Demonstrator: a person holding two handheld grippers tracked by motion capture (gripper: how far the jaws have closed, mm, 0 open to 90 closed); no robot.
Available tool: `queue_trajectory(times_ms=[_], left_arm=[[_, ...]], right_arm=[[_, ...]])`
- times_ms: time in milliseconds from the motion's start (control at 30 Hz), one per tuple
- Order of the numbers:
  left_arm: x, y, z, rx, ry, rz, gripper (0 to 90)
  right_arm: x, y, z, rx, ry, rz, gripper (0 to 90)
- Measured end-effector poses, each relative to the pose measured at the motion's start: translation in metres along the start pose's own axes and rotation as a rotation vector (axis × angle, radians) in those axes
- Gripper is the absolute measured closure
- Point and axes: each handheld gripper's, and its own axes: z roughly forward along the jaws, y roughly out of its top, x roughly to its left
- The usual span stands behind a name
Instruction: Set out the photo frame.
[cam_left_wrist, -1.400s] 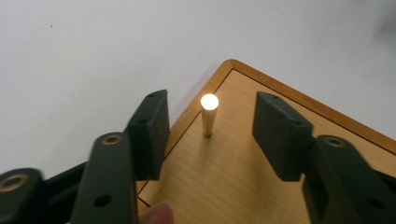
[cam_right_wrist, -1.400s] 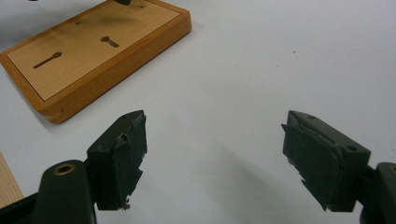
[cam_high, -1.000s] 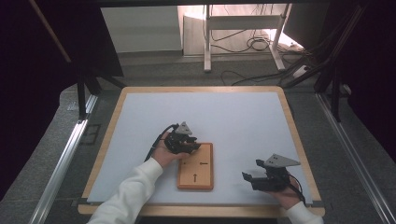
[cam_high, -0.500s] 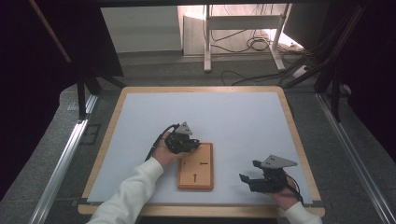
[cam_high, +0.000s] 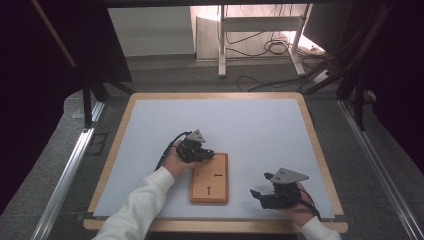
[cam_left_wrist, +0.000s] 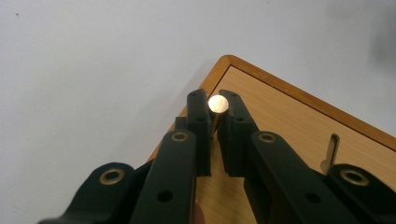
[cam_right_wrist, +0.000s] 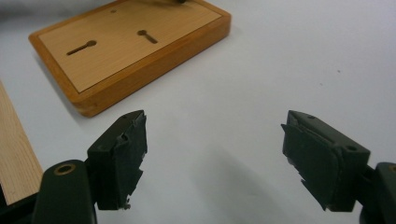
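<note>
A pale grey mat (cam_high: 250, 130) covered the wood-rimmed table (cam_high: 320, 145), with dark floor and cables beyond. Left of centre, the left gripper (cam_left_wrist: 214, 108) had just been closing and pinched a thin brass-coloured pin (cam_left_wrist: 218, 103) with a round bright head, held over the far left corner of the wooden board (cam_high: 210, 178). The board lay flat near the front edge, a raised rim framing a lighter panel cut with two keyhole slots (cam_right_wrist: 81, 47). To the right, the right gripper (cam_right_wrist: 212, 140) hovered over bare mat, jaws spread wide on nothing. Open mat lay behind the board and to both sides.
</note>
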Motion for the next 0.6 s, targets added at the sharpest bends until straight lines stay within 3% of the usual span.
queue_trajectory(times_ms=[600], left_arm=[[0.009, 0.002, 0.000, 0.020, -0.068, -0.031, 82.9]], right_arm=[[0.040, 0.022, 0.023, 0.016, 0.043, -0.136, 17.0]])
